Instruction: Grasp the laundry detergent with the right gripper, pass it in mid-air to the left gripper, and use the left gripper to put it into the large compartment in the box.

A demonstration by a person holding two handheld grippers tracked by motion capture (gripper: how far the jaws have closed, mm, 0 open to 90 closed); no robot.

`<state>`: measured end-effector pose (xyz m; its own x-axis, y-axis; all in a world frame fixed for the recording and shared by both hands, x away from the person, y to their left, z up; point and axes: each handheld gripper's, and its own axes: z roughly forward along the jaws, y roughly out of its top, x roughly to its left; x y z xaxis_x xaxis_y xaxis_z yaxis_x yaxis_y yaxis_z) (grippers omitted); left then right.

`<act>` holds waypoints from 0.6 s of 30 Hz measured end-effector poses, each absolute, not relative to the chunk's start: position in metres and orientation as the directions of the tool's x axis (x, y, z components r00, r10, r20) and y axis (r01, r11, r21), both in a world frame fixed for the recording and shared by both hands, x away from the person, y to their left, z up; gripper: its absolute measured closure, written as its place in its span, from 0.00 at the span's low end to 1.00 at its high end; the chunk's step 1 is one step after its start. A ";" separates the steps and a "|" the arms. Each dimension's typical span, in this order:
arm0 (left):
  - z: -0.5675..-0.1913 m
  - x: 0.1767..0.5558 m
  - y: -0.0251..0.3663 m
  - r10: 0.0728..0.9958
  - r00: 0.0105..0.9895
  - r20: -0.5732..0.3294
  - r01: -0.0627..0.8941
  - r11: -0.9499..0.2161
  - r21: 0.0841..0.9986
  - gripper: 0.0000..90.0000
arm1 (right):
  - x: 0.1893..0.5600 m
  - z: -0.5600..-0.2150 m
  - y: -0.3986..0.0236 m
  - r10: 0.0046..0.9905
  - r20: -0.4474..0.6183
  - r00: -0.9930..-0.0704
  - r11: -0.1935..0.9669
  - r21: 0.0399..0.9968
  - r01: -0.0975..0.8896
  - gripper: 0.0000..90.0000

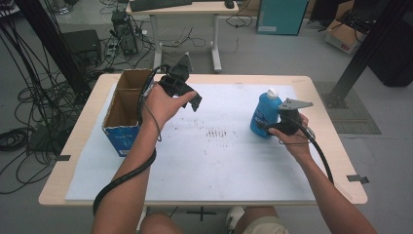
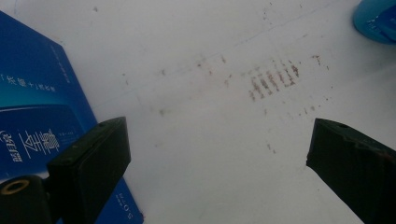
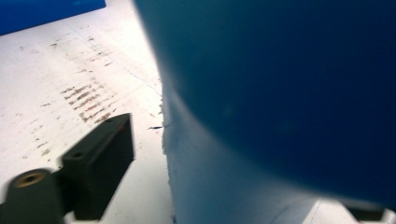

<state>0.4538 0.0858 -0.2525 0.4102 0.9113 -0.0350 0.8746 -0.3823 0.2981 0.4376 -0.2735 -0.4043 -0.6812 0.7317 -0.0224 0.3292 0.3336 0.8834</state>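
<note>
Standing at the left, the box (image 1: 127, 108) sits just beside the left gripper (image 1: 187, 92), whose jaws gape wide over the white sheet (image 1: 209, 156) on the tabletop (image 1: 83, 141), nothing between them. Further right, the bottle (image 1: 265, 114) stands upright between the right gripper's (image 1: 272, 126) jaws; one jaw stands just clear of it, the other is hidden, so no grip shows.

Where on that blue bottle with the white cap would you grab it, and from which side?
Probably around the wide middle of the blue bottle, coming in level from its right side, where the right gripper already is. The bottle stands upright on the white mat, its body is broad and smooth, and its white cap is narrow and rounded. The jaws sit either side of the body; whether they press on it cannot be told.
</note>
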 end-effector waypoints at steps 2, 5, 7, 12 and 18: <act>-0.252 0.454 0.086 0.912 0.410 -0.035 0.875 -0.382 0.298 0.07 | 0.439 -0.406 -0.274 0.734 -0.028 -0.678 0.336 0.883 0.327 0.20; -0.252 0.454 0.086 0.911 0.410 -0.035 0.875 -0.382 0.299 0.07 | 0.439 -0.406 -0.273 0.738 -0.036 -0.674 0.338 0.884 0.323 0.26; -0.252 0.454 0.086 0.911 0.410 -0.033 0.874 -0.383 0.298 0.07 | 0.439 -0.407 -0.273 0.735 -0.044 -0.677 0.345 0.884 0.316 0.30; -0.253 0.455 0.087 0.911 0.411 -0.033 0.874 -0.384 0.297 0.07 | 0.440 -0.408 -0.273 0.725 -0.049 -0.687 0.355 0.881 0.312 0.43; -0.253 0.454 0.087 0.911 0.411 -0.034 0.875 -0.383 0.296 0.07 | 0.440 -0.409 -0.272 0.724 -0.055 -0.687 0.353 0.886 0.302 0.43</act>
<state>0.4543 0.0870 -0.2533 0.4106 0.9112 -0.0338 0.8748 -0.3832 0.2964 0.4397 -0.2725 -0.4093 -0.6874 0.7242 -0.0549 0.3016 0.3534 0.8855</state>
